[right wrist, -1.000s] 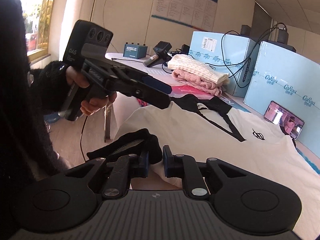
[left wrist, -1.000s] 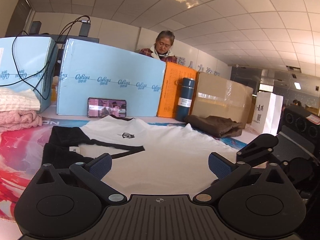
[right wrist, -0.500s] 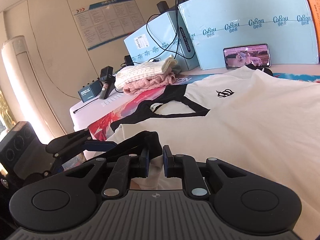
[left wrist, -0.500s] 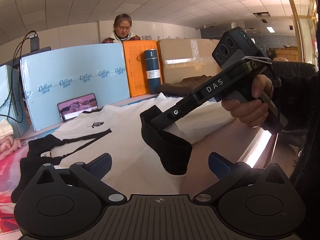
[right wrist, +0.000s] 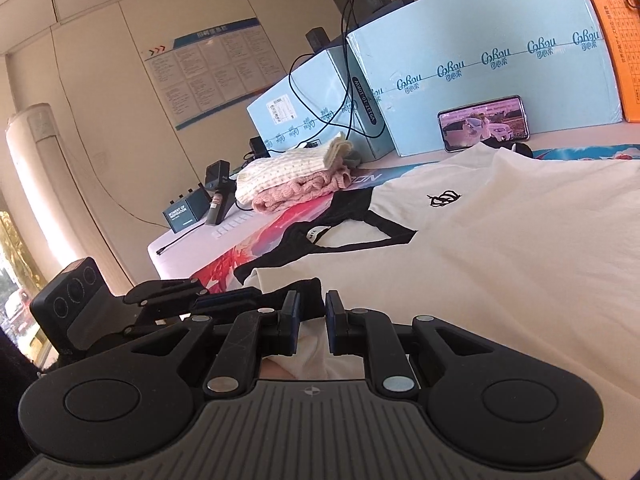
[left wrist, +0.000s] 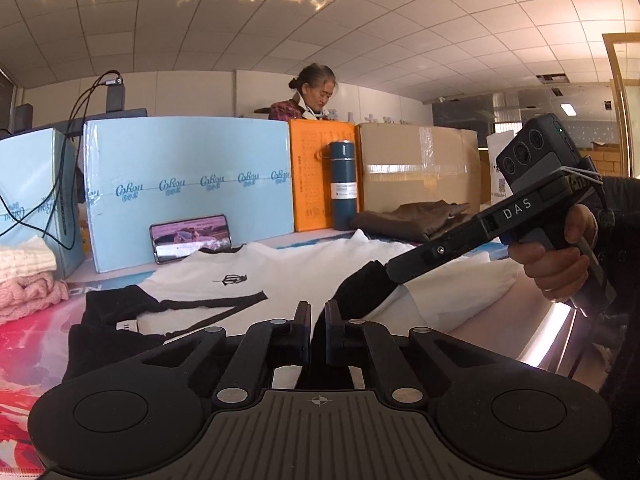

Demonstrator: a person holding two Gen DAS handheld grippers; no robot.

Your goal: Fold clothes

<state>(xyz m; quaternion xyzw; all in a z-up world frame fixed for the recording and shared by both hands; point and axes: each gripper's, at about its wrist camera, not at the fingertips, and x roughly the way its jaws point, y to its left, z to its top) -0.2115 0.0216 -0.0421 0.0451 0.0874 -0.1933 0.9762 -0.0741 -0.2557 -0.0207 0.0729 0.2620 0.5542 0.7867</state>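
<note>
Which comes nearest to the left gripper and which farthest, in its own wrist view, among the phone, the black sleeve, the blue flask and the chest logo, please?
1. Black sleeve: right at the left gripper, between its closed fingers.
2. Chest logo: left of centre on the white shirt.
3. Phone: behind the shirt, propped against the blue box.
4. Blue flask: farthest, upright at the back, right of centre.

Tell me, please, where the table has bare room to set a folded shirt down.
A strip of mat lies free between the shirt collar and the knit pile. The white corner beyond holds only a small box. The back edge is crowded: phone, flask, brown garment.
</note>
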